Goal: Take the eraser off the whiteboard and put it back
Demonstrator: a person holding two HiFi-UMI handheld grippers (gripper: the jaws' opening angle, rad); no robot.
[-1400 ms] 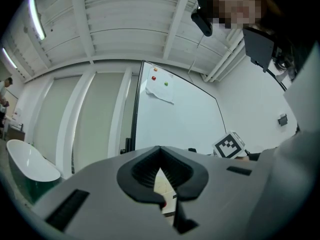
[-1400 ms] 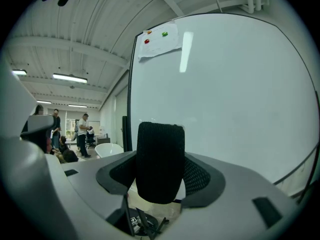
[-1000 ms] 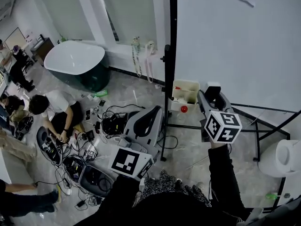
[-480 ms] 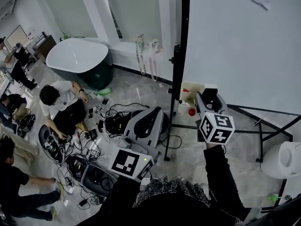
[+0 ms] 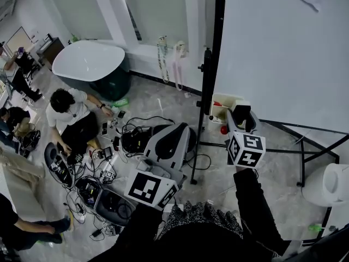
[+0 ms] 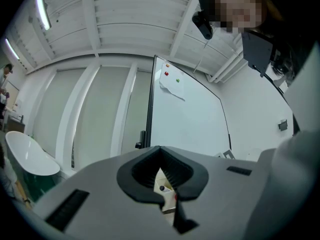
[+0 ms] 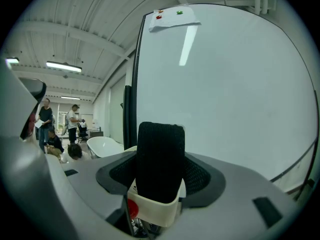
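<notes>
Right gripper clamped on the black eraser, which stands upright between its jaws. The whiteboard rises just beyond and to the right of those jaws. Left gripper, lower and to the left of the right one, has its jaws drawn narrow with nothing between them.

Lower end of eraser is hidden behind wall of tray in right gripper view. Whiteboard is cut off by top and right edges of head view. Items seen through left gripper jaw gap are too small to be identified.
</notes>
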